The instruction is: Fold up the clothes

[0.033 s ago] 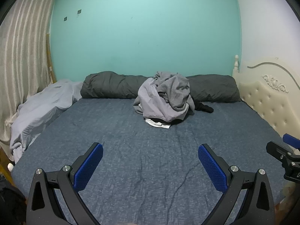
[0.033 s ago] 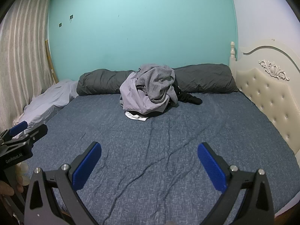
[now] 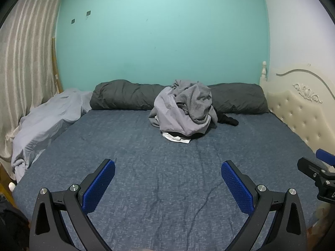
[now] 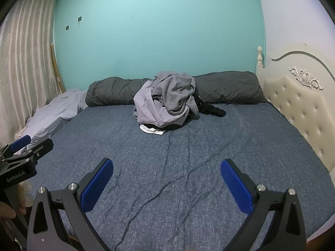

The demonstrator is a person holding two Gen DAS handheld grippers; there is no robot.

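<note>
A pale grey sheet point(image 3: 48, 121) lies bunched along the bed's point(image 3: 146, 177) left edge. The left gripper point(image 3: 167, 179) hovers low over the near blue bedspread, angled slightly down, its jaws spread wide on nothing. The pile of clothes point(image 3: 184, 108) sits far back at the middle, against a dark rolled duvet point(image 3: 125, 96), perhaps with a black garment beneath. The right gripper point(image 4: 166, 179) hovers alongside, equally spread and empty, near the cream headboard point(image 4: 297, 104).
</note>
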